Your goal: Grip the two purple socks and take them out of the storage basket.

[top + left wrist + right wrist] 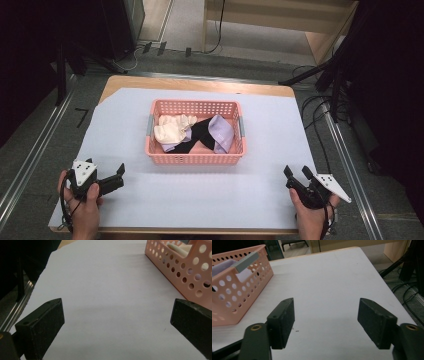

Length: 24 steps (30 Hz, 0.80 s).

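A pink perforated basket [195, 158] stands at the middle of the white table sheet. Inside it lie a cream cloth [172, 129], a black cloth [200, 134] and a lilac cloth [222, 132]. My left gripper [114, 176] rests near the front left corner, open, nothing between its jaws, left of the basket. In the left gripper view the basket's wall [185, 272] stands at upper right. My right gripper [297, 173] sits near the front right corner, open and empty. In the right gripper view the basket [234, 297] with its grey handle [245, 262] is at the left.
The white sheet [200, 195] covers a wooden table whose far edge [200, 84] shows. Metal rails run along both sides on the floor. Cables [320, 115] and dark stands lie at the right. A wooden shelf unit [280, 20] stands beyond the table.
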Motion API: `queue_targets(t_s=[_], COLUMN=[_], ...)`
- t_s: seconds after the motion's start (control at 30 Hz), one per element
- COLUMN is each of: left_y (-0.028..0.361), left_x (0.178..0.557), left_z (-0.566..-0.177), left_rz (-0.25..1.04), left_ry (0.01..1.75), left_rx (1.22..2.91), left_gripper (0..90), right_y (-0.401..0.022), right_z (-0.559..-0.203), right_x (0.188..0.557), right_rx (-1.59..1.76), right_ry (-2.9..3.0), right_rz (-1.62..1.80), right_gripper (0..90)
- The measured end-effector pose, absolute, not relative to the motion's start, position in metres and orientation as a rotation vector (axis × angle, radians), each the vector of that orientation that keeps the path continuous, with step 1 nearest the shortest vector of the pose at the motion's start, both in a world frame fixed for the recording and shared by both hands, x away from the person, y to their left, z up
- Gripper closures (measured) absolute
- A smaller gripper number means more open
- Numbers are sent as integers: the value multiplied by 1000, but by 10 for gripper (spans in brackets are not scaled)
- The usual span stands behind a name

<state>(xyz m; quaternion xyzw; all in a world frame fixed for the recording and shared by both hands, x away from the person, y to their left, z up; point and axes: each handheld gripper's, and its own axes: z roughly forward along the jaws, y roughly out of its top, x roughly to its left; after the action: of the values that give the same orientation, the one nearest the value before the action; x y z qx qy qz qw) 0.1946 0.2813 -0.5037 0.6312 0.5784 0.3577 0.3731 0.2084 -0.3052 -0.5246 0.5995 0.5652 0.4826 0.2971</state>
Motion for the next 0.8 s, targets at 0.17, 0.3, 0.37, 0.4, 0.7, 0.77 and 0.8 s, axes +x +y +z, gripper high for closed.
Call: queue_targets(t_s=[0.17,0.3,0.37,0.4,0.7,0.77,0.8], left_y=[280,281,281,281,281,281,281], left_x=[195,194,194,194,195,195,195], left_z=[-504,-504,-504,-504,-504,-504,-504], left_rz=[923,917,913,908,904,904,900], left_ry=[1476,1474,1471,1475,1474,1474,1479], left_rx=[1622,1616,1609,1605,1618,1619,1625], left_gripper=[0,0,0,0,0,0,0], right_y=[-296,-289,-283,-277,-245,-233,-229], right_z=[-512,-502,-494,-489,-467,-461,-459], right_x=[209,209,212,214,228,235,237], right_rx=[1597,1609,1602,1592,1547,1528,1520], right_ry=[1515,1503,1510,1529,1577,1605,1611], right_rz=[1290,1311,1310,1302,1343,1343,1347], right_gripper=[364,377,391,395,411,418,419])
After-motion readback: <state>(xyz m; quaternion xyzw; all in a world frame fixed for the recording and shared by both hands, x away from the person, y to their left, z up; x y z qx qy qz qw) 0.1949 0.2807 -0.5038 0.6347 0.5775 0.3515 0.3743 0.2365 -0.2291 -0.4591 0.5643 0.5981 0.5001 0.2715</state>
